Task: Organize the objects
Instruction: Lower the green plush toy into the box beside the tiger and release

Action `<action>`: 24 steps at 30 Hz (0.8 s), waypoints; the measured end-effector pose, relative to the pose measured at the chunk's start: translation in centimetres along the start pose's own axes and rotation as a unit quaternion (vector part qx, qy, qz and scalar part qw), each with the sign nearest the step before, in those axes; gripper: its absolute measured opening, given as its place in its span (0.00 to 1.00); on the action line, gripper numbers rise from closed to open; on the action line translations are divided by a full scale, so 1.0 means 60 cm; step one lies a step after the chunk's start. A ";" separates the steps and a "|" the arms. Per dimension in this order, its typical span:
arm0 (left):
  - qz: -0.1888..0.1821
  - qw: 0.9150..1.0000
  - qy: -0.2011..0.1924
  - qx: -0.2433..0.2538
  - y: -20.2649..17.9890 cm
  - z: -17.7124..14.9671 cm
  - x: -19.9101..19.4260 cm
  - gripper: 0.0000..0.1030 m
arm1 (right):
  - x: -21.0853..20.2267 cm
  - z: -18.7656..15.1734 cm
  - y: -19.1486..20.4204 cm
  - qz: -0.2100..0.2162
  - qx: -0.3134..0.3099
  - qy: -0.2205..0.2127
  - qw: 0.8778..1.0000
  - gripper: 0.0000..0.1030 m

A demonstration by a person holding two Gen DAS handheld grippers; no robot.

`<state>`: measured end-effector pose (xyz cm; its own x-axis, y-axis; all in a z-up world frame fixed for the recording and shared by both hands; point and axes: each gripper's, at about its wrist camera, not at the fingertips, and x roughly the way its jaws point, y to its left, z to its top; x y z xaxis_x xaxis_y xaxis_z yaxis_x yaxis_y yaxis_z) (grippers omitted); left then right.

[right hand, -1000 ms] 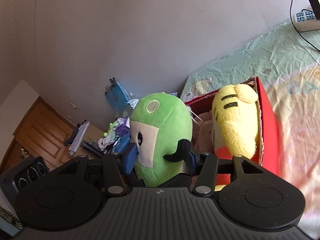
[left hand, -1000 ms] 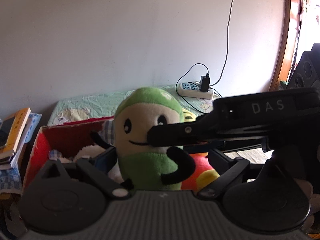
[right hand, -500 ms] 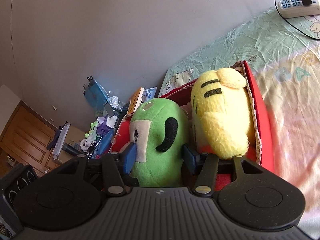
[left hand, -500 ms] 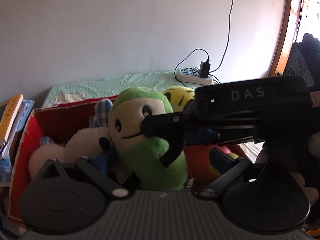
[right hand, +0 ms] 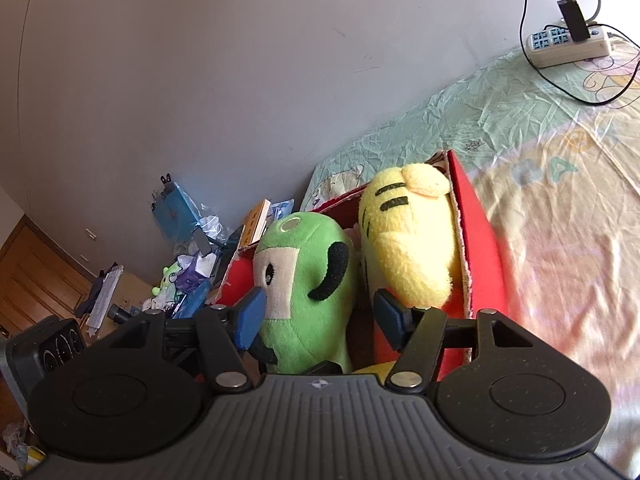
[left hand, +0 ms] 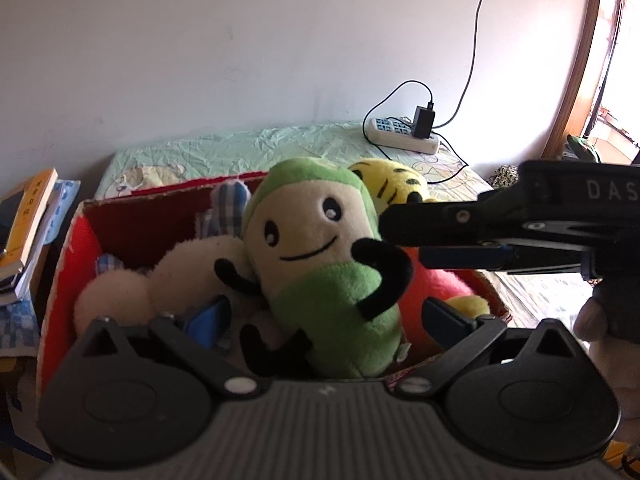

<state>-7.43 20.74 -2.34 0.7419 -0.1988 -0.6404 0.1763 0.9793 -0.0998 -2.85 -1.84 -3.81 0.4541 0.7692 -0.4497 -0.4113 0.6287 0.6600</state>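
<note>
Green plush (left hand: 320, 264) has dropped lower into the red box (left hand: 60, 264), now sitting released. Left gripper (left hand: 324, 316) and right gripper (right hand: 320, 312) are both gaping wide around it (pads apart from fabric), yellow plush (right hand: 408, 232) leaning just beside.

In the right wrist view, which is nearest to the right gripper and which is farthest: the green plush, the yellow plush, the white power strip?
Nearest first from the right gripper:
1. Green plush, between the open fingers, in the red box.
2. Yellow plush, just behind the right finger, in the same box.
3. White power strip, far up right, on the bed by the wall.
</note>
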 end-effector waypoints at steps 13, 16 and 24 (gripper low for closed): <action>0.106 0.994 0.028 -0.001 -0.067 0.020 -0.022 0.99 | -0.063 0.009 0.015 -0.067 -0.063 -0.037 0.995 0.74; 0.124 0.992 0.037 -0.013 -0.085 0.022 -0.024 0.99 | -0.077 0.013 0.005 -0.081 -0.069 -0.034 0.994 0.75; 0.153 0.986 0.054 -0.032 -0.143 0.018 -0.027 0.99 | -0.119 0.008 -0.012 -0.134 -0.114 -0.028 0.984 0.83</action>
<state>-9.43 12.64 0.36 0.6805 0.1085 -0.7247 -0.0888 0.9939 0.0654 -5.45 -7.83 -0.80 0.6108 0.5688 -0.5508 -0.4345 0.8223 0.3675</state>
